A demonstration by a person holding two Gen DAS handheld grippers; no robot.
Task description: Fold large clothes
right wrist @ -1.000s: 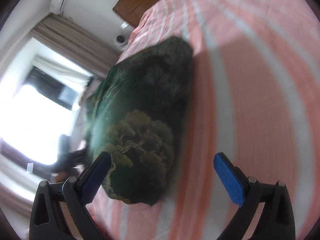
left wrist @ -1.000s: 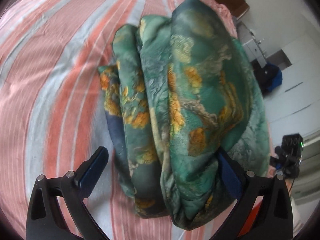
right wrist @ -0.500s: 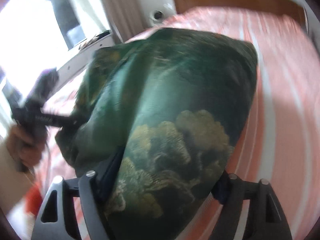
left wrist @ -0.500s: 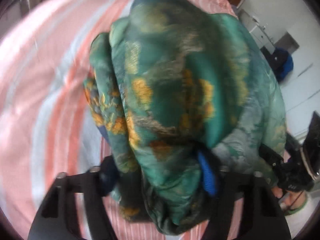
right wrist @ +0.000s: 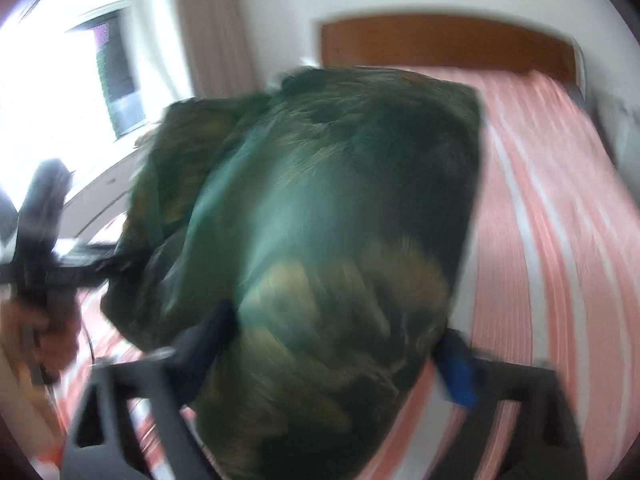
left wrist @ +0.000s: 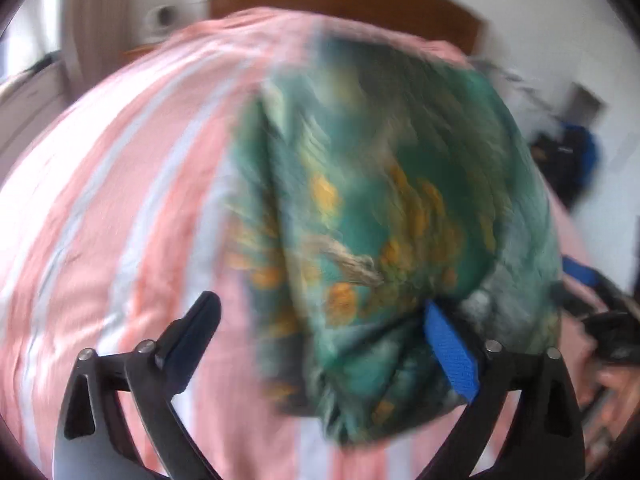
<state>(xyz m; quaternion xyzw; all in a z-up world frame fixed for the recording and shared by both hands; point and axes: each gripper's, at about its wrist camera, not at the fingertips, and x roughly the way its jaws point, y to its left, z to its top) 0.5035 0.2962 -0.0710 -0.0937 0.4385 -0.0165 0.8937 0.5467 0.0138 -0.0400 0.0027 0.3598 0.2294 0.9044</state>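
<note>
A folded green garment with orange and gold print [left wrist: 380, 180] lies as a thick bundle on the pink striped bed [left wrist: 120, 200]. My left gripper [left wrist: 320, 304] stands at its near end with jaws opening. The blue right pad touches the cloth, and the dark left finger is clear of it over the sheet. In the right wrist view the same garment [right wrist: 320, 200] fills the gap of my right gripper [right wrist: 336, 322], whose jaws are also opening. Both views are blurred by motion.
A wooden headboard [right wrist: 440, 44] stands at the far end of the bed [right wrist: 560, 240]. A bright window and curtain [right wrist: 100, 60] are at the left. A hand [right wrist: 44, 332] grips the other tool's handle. Dark and blue bags [left wrist: 572, 160] sit on the floor at the right.
Both grippers squeezed in on the bundle half a second ago and now stand wide again. Both cameras rose and tipped up, bringing the headboard into view.
</note>
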